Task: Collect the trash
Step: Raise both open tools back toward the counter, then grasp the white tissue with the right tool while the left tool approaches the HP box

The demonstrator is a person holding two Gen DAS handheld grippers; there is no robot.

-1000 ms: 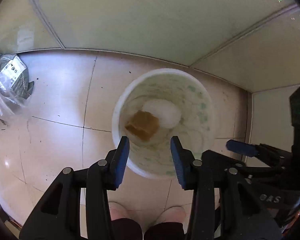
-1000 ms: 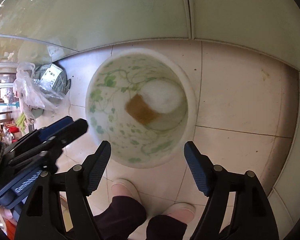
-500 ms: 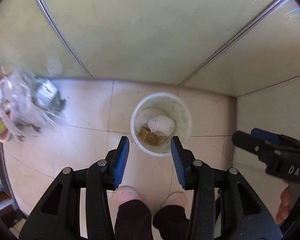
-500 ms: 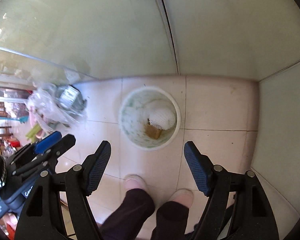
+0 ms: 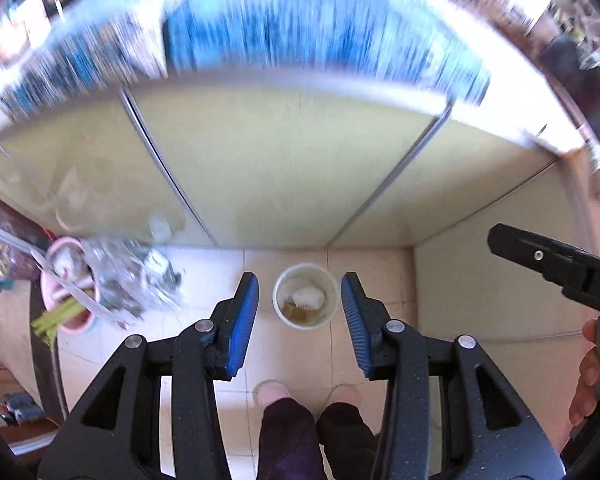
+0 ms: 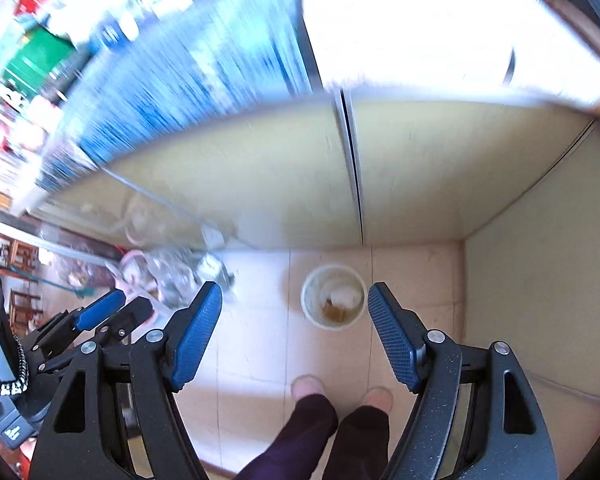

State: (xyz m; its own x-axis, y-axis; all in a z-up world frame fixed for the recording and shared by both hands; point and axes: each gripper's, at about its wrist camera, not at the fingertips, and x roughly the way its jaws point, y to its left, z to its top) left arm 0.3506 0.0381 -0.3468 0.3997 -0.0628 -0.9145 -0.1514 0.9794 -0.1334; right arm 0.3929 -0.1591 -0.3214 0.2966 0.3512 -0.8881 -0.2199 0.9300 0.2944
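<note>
Pale floor tiles [image 5: 204, 280] fill the ground under us, and we look steeply down at them past two grippers.

Nearest, the left gripper [image 5: 300, 292] has its two blue pads a narrow gap apart with nothing between them. The right gripper [image 6: 295, 288] has its pads set wider, and it too is empty. Each one also shows at the edge of the other's view, and a hand [image 5: 588, 380] grips the right one's handle.

Below the jaws we count two feet in light slippers [image 5: 274, 394], with dark trouser legs [image 5: 288, 436] above them.

Beyond the toes stands one bucket [image 5: 329, 289] on the floor, close to the corner where the cabinet meets a side panel. It is upright, its long axis vertical and its round mouth facing up at us. It is white, with a faint green pattern on the inner wall. We count two pieces of trash at the bottom: a white crumpled lump [image 5: 308, 296] and a brown flat piece [image 5: 296, 313] touching it.

Well to the left of the bucket lie one crumpled clear plastic bag [image 5: 132, 284] and one pink basin [image 5: 74, 320] holding green stalks.

Farther off rise the pale yellow cabinet doors [image 5: 280, 168]. Above them everything is a blue and white smear that we cannot make out.
</note>
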